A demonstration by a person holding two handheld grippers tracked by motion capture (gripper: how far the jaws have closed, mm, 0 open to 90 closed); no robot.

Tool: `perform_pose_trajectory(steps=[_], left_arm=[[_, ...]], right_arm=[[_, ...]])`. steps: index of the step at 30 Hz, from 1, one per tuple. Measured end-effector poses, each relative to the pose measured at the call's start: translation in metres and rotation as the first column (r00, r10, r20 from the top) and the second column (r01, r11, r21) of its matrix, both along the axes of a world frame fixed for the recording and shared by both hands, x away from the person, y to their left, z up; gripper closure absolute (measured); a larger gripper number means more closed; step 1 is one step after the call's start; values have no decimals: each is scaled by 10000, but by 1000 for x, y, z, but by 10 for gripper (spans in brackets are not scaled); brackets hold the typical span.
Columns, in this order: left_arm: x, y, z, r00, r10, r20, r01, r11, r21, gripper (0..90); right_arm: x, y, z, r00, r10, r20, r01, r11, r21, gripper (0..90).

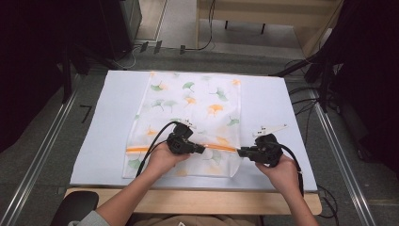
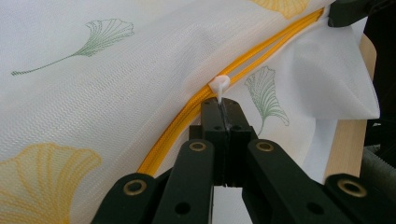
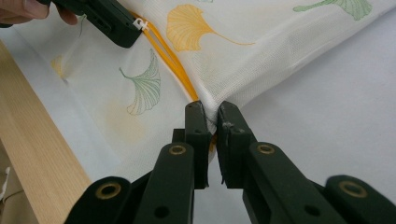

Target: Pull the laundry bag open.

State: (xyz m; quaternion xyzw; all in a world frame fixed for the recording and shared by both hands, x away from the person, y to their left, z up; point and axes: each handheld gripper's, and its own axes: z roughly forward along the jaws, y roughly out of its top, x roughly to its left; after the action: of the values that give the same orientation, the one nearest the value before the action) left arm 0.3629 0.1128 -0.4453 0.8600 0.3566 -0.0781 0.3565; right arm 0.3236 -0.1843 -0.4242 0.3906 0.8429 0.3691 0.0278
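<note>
1. White sheet covered the worktop (image 1: pixel 113 141), with a bare wooden edge along the near side; dark floor, cables and metal rails lay around it.
2. Mesh bag (image 1: pixel 188 113) lay flat on the sheet, roughly at centre and reaching toward the near edge. Fabric was white and semi-sheer, printed with green and orange ginkgo leaves.
3. Orange zipper (image 1: pixel 141 149) ran across the bag's near end, from its left side to its right edge.
4. Left gripper (image 2: pixel 223 103): fingers shut tight on the white zipper pull (image 2: pixel 219 85), which stood about midway to two-thirds along the zipper in the high view.
5. Right gripper (image 3: pixel 211 113): fingers pinched on the bag's right edge, just where the zipper ended, mesh bunched between them and drawn taut.
6. Progress, as judged: on the left gripper's side of the pull the tape read as one joined band; from the pull toward the right gripper two orange lines ran slightly apart, so that stretch looked open.
7. Whether the work was closing or opening, I could not tell from the pictures. If closing, more than half appeared done, with the short run to the right edge left; if opening, the longer stretch remained.
8. Bag looked empty and thin, wrinkled slightly near both grips.
</note>
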Motion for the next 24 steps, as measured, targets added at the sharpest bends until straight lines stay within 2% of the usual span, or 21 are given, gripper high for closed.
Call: perform_pose_trajectory(steps=[4, 9, 13, 19, 24], left_arm=[[0, 2, 0, 10000, -41, -18, 41, 10000, 20, 900], [2, 8, 1, 9998, 172, -89, -171, 9998, 37, 900], [3, 15, 0, 9998, 220, -32, -219, 9994, 257, 900], [4, 34, 5, 9978, 645, -135, -643, 9979, 94, 900], [3, 37, 5, 9974, 703, -139, -701, 9975, 126, 900]], right_arm=[[-1, 0, 0, 10000, 38, -39, -38, 10000, -9, 857], [-2, -2, 1, 10000, 31, -45, -31, 10000, -27, 857], [-1, -2, 1, 9999, 83, -107, -84, 10000, -50, 856], [3, -1, 0, 9998, 148, -116, -149, 9998, -94, 857], [5, 0, 0, 9998, 178, -134, -179, 9998, -77, 857]])
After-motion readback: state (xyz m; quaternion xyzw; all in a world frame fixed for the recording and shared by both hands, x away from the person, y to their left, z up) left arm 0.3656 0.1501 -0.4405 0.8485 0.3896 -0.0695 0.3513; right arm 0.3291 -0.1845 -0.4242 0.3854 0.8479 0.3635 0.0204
